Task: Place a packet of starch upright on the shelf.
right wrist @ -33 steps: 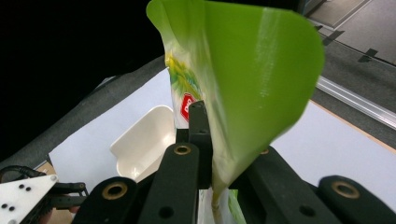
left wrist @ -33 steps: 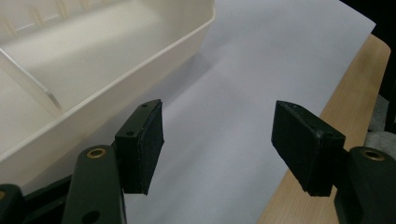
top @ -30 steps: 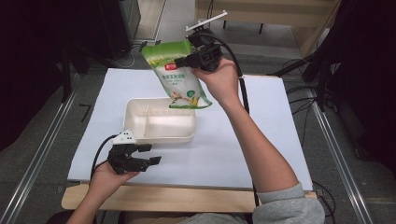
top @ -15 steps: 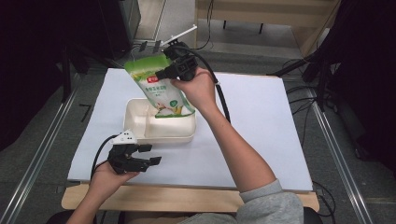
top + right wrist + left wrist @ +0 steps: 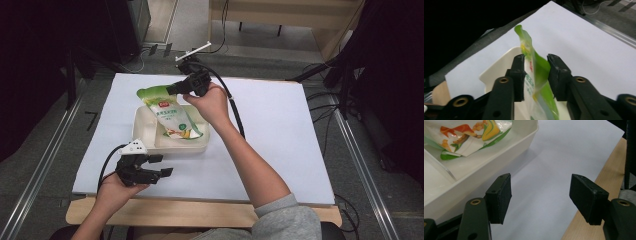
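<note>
A green and white snack pouch [image 5: 171,114] leans into a white divided tray [image 5: 142,145], its lower end resting inside and its top still raised. My right gripper [image 5: 174,90] is shut on the pouch's top edge at the tray's far side. In the right gripper view the pouch [image 5: 536,72] stands pinched between the two pads of the right gripper [image 5: 535,75]. My left gripper [image 5: 161,166] rests open on the white sheet just in front of the tray. From the left gripper [image 5: 540,195], the tray's wall [image 5: 499,157] and the pouch's printed end [image 5: 474,132] lie at upper left.
A white sheet [image 5: 280,125] covers the tabletop; a wooden edge [image 5: 200,212] runs along the front. Metal rails [image 5: 45,165] flank both sides. The right gripper's black cable [image 5: 235,112] trails along the forearm. The sheet's right half is bare.
My right gripper has come down and to the left with the pouch, so its lower end now lies in the tray. The left gripper has stayed put.
</note>
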